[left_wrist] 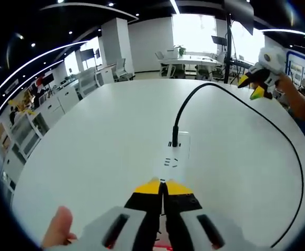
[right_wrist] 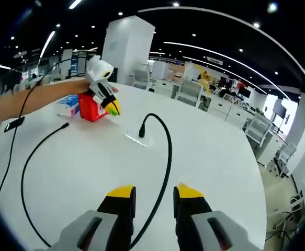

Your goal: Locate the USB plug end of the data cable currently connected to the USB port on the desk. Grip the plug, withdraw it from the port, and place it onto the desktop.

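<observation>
Status: extraction not yet begun. The small black USB plug (left_wrist: 175, 137) stands upright in the flat white rectangular port panel (left_wrist: 174, 155) set in the broad white counter (left_wrist: 100, 151). The thin black data cable (left_wrist: 278, 130) rises from the plug, arches over and runs away in a long loop across the counter surface toward the near edge. In the right gripper view the same plug (right_wrist: 142, 132) is seated in the panel (right_wrist: 137, 138) well ahead of the jaws, with the cable (right_wrist: 168, 157) curving back and passing between the two yellow tips.

Left gripper (left_wrist: 162, 186): yellow-tipped black jaws pressed together, nothing between them. Tips lie just short of the near end of the port panel, in line with the plug. A person's hand (left_wrist: 58, 235) shows at the lower edge, at the grip.

Right gripper (right_wrist: 155, 193): jaws parted by a moderate gap, holding nothing; the cable lies on the counter in that gap but I judge it is not clamped. In the left gripper view this gripper (left_wrist: 257, 83) sits at the far right, off the counter surface and apart from the cable.

Other items, right gripper view: red box (right_wrist: 92, 110) and a white-and-blue carton (right_wrist: 68, 105) on the far side of the counter, behind the left gripper (right_wrist: 110, 107).

Done: plug located, I judge. Left: open jaws, grip plug, withdraw, lay it on the counter.
</observation>
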